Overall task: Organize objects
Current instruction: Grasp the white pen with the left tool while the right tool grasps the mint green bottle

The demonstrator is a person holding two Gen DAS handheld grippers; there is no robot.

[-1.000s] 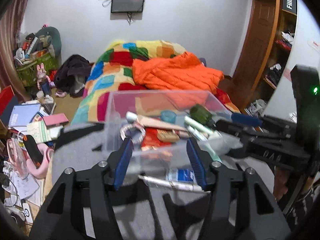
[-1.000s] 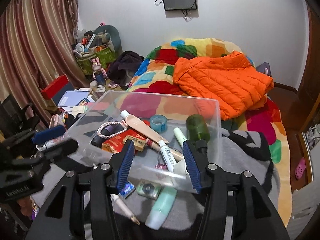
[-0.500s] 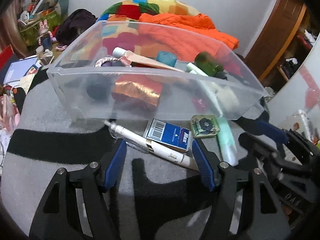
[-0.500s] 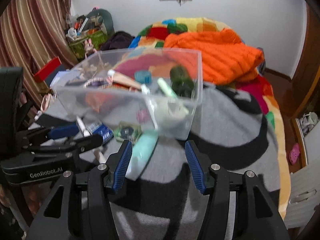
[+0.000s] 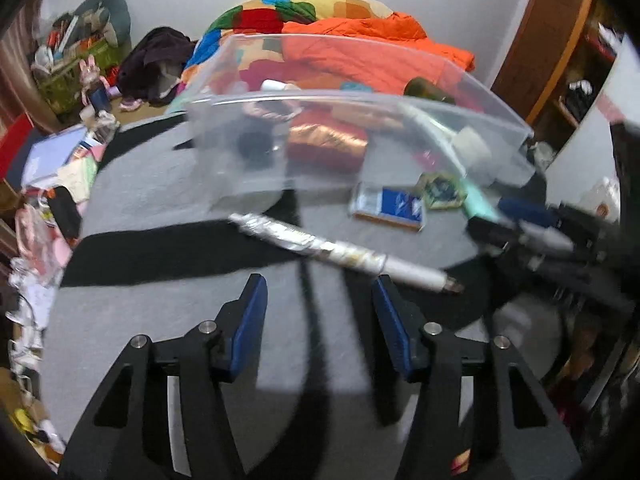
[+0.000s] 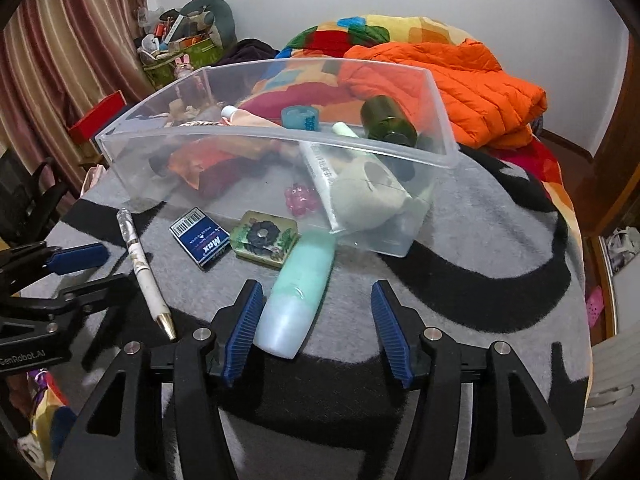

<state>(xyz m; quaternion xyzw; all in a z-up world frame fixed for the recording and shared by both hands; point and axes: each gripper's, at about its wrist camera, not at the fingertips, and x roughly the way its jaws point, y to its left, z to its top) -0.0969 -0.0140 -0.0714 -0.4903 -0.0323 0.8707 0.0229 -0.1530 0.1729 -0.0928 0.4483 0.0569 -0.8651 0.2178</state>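
Closest in, the right gripper (image 6: 316, 312) hangs over the grey-and-black blanket (image 6: 460, 264) with its blue pads apart; the lower end of a mint-green tube (image 6: 300, 292) lies between them, just beside the left pad, though neither pad presses on it. The left gripper (image 5: 318, 304) is closing, its jaws still apart with only blanket between them. A white pen (image 5: 344, 254) lies slantwise just beyond its tips.

Further on, loose on the blanket, sit a dark blue Max box (image 6: 200, 242) and, touching its right side, a small green tin (image 6: 264, 238) with a dark flower shape on top. The tube's upper end reaches the tin and the near wall of a clear plastic bin (image 6: 438, 120).

Inside the bin are a dark green bottle (image 6: 386, 120), a roll of teal tape (image 6: 300, 118), a white tube, a pale rounded lump I can't quite identify, a small pink beaded thing and orange-red packaging (image 6: 200, 164).

Behind it lie an orange puffer jacket (image 6: 472, 80) and a patchwork quilt (image 6: 360, 32).
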